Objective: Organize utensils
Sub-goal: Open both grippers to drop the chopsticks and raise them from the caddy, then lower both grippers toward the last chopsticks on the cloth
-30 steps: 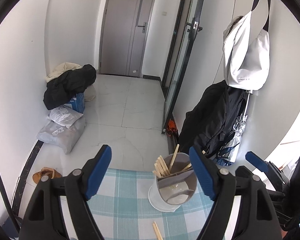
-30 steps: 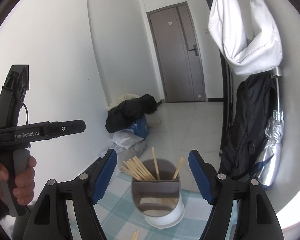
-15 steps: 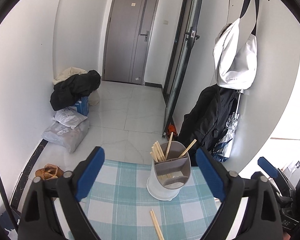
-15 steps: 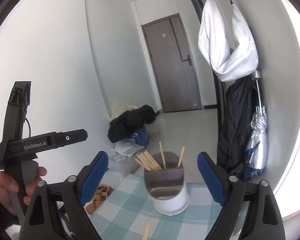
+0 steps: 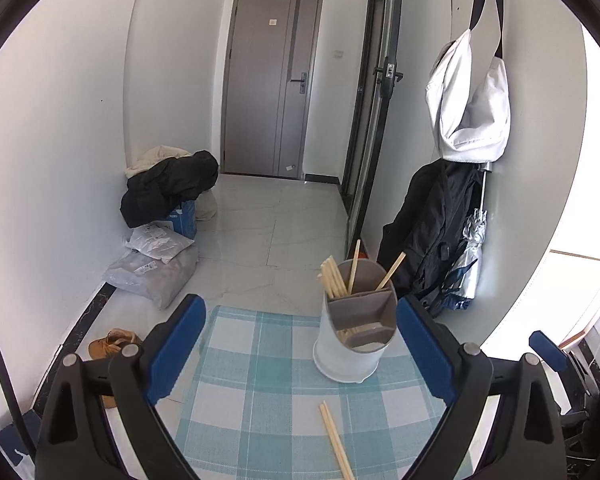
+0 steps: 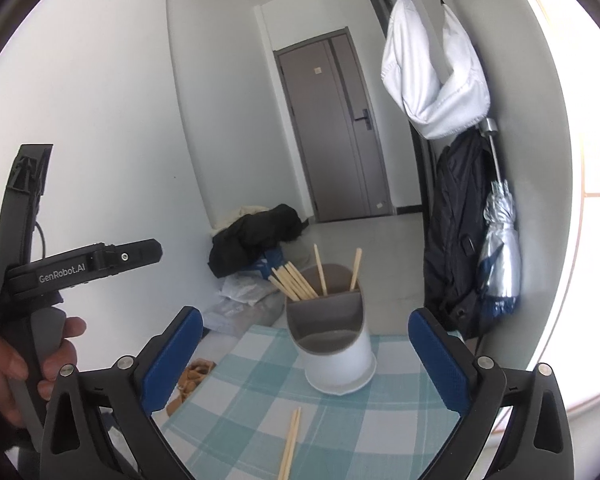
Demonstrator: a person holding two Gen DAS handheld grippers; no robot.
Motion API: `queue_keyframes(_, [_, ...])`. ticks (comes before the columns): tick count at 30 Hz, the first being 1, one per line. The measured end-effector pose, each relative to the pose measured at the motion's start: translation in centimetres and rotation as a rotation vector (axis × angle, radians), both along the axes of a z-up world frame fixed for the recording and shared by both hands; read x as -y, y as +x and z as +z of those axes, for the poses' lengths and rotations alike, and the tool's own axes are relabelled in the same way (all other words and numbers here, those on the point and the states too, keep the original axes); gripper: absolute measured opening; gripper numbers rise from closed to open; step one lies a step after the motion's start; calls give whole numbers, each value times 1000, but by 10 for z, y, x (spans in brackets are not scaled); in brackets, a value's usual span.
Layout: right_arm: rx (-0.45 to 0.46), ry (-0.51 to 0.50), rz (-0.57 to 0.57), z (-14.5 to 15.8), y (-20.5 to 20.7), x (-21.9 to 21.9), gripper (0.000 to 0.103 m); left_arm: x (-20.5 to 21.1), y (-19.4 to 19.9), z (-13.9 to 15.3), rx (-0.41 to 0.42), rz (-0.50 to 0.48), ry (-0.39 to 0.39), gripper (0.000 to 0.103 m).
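Left wrist view, item one: your left hand-held gripper (image 5: 300, 344), jaws spread wide and empty, now sits higher and farther back than a second ago, so more of the checked tabletop (image 5: 260, 364) shows between its blue pads. Item two: utensil holder (image 5: 356, 340), white with a grey divided insert, upright near the far edge of the tabletop, well ahead of the jaws rather than framed closely by them as it was earlier. Item three: chopsticks in the holder (image 5: 334, 278), a bunch in the left rear compartment plus two single sticks leaning apart. Item four: loose chopsticks (image 5: 336, 440), a pair lying flat on the cloth in front of the holder, touching each other, untouched by either tool. Right wrist view, item five: your right hand-held gripper (image 6: 305, 354), likewise released and holding nothing, also drawn back from the holder. Reading: the retreat suggests a deposit is finished and the loose pair is likely your next pick-up; the job looks close to done.
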State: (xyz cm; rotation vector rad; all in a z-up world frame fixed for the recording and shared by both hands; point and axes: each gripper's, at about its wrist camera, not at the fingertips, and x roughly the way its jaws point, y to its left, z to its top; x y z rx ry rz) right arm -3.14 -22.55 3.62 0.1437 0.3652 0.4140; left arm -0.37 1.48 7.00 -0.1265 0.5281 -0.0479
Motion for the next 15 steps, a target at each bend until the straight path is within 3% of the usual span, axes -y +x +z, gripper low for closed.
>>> queue_keyframes(10, [-99, -65, -21, -44, -2, -11, 103, -7, -6, -49, -69, 18, 2, 93])
queue_keyframes(15, [-214, -123, -21, -66, 10, -17, 103, -17, -1, -77, -139, 54, -14, 93])
